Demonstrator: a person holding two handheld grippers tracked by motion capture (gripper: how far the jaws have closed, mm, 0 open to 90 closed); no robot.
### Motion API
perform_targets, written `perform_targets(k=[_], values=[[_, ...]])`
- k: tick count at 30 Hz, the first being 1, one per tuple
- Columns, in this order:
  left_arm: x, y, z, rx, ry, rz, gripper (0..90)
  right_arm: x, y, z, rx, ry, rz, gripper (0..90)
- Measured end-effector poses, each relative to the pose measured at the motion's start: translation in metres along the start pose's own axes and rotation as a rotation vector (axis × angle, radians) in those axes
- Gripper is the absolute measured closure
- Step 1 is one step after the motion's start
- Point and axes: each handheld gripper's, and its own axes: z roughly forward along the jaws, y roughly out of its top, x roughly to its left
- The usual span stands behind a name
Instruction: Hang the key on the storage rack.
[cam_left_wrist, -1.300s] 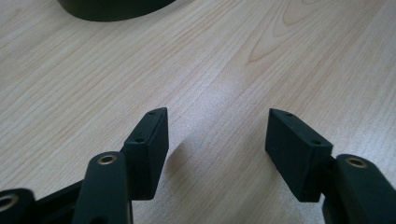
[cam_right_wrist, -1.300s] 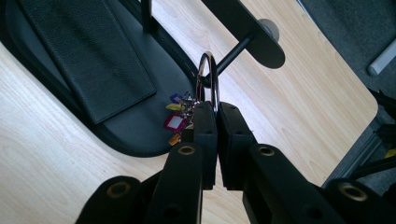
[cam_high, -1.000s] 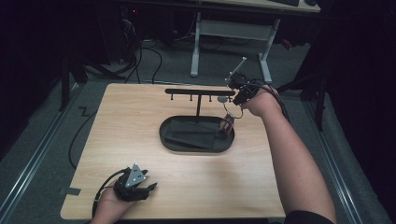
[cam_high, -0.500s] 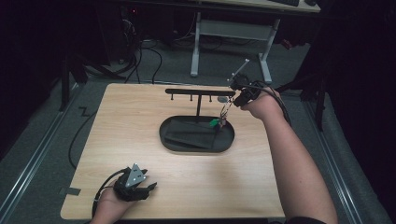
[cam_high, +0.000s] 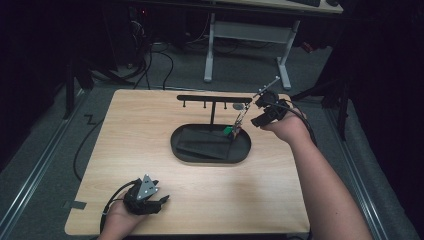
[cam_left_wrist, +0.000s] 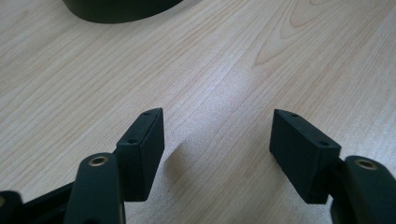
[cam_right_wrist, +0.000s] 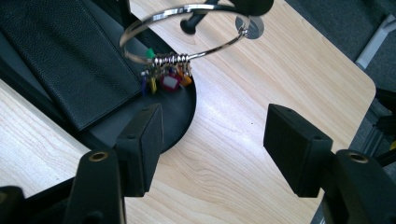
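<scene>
A silver key ring (cam_right_wrist: 187, 32) with several small coloured tags (cam_right_wrist: 166, 79) hangs from a peg at the right end of the black hook rack (cam_high: 207, 98). Its tags (cam_high: 228, 131) dangle over the edge of the black oval tray (cam_high: 210, 159). My right gripper (cam_right_wrist: 215, 140) sits just short of the ring; its jaws have just been opening and hold nothing. In the high view the right gripper (cam_high: 257, 112) is to the right of the rack. My left gripper (cam_high: 161, 200) rests open on the table near the front left corner, its jaws (cam_left_wrist: 217, 140) empty over bare wood.
A flat black leather case (cam_right_wrist: 70, 56) lies inside the tray. The rack's post rises from the tray's far side. The tray's rim (cam_left_wrist: 121, 7) lies ahead of the left gripper. A desk frame (cam_high: 245, 45) and cables stand on the floor beyond the table.
The right gripper's jaws have gone from shut on the key ring to wide apart, letting it go. The right hand has drawn back a little to the right and down. The left hand is unmoved.
</scene>
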Motion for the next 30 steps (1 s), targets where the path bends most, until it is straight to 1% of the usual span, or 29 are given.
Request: perform_targets(k=[1, 2, 3, 4, 6, 8, 10, 11, 12, 13, 14, 15, 18, 19, 21, 22, 26, 27, 28, 29, 30], values=[[-0.001, 0.000, 0.000, -0.001, 0.001, 0.002, 35.7, 0.001, -0.002, 0.000, -0.004, 0.003, 0.014, 37.4], [-0.001, 0.000, 0.000, -0.001, 0.001, 0.002, 35.6, 0.001, -0.002, 0.000, -0.004, 0.003, 0.014, 37.4], [-0.001, 0.001, 0.001, -0.001, 0.001, 0.003, 35.5, 0.000, -0.008, 0.002, -0.019, 0.009, 0.010, 36.3], [-0.001, 0.001, 0.001, -0.001, 0.001, 0.003, 35.4, 0.001, -0.010, 0.002, -0.023, 0.013, 0.024, 36.1], [0.000, 0.001, 0.001, -0.001, -0.002, 0.002, 35.3, 0.001, -0.012, 0.003, -0.029, 0.019, 0.031, 36.1], [0.000, 0.001, 0.001, 0.002, -0.007, 0.003, 35.4, 0.001, -0.019, 0.007, -0.035, 0.028, 0.027, 36.0], [0.000, 0.000, 0.001, -0.001, -0.008, 0.001, 35.6, 0.000, -0.030, 0.014, -0.041, 0.039, 0.051, 35.2], [0.000, 0.000, 0.001, 0.000, -0.009, 0.000, 35.6, -0.001, -0.033, 0.016, -0.044, 0.042, 0.049, 34.9], [0.000, 0.000, 0.001, 0.000, -0.009, 0.000, 35.7, -0.001, -0.038, 0.019, -0.049, 0.048, 0.058, 34.8], [0.000, 0.000, 0.001, -0.003, -0.007, -0.001, 35.7, -0.001, -0.041, 0.020, -0.051, 0.052, 0.061, 34.4], [0.000, 0.000, 0.001, -0.003, -0.007, -0.001, 35.7, -0.001, -0.044, 0.022, -0.053, 0.063, 0.077, 34.0], [0.000, 0.000, 0.001, -0.003, -0.008, -0.001, 35.7, -0.001, -0.044, 0.022, -0.053, 0.063, 0.077, 34.0], [0.000, 0.000, 0.001, -0.008, -0.009, -0.004, 35.8, 0.000, -0.056, 0.026, -0.075, 0.081, 0.099, 33.2], [0.000, 0.000, 0.001, -0.009, -0.010, -0.005, 35.8, 0.001, -0.062, 0.027, -0.086, 0.085, 0.100, 32.9], [0.000, 0.000, 0.001, -0.008, -0.010, -0.007, 35.8, 0.000, -0.069, 0.027, -0.104, 0.088, 0.109, 33.3], [0.000, 0.000, 0.001, -0.008, -0.010, -0.007, 35.8, 0.000, -0.069, 0.027, -0.104, 0.088, 0.109, 33.3], [-0.001, 0.000, 0.001, -0.007, -0.011, -0.002, 35.7, 0.001, -0.084, 0.027, -0.134, 0.097, 0.132, 33.5], [-0.001, 0.000, 0.001, -0.006, -0.010, -0.001, 35.6, 0.004, -0.090, 0.026, -0.133, 0.101, 0.130, 33.4], [-0.001, 0.000, 0.001, -0.006, -0.010, -0.003, 35.6, 0.004, -0.090, 0.026, -0.133, 0.101, 0.130, 33.4], [-0.001, 0.000, 0.001, -0.006, -0.009, -0.004, 35.5, 0.008, -0.098, 0.025, -0.158, 0.116, 0.125, 35.7], [-0.001, 0.000, 0.001, -0.006, -0.009, -0.004, 35.5, 0.011, -0.101, 0.025, -0.148, 0.110, 0.119, 34.8]])
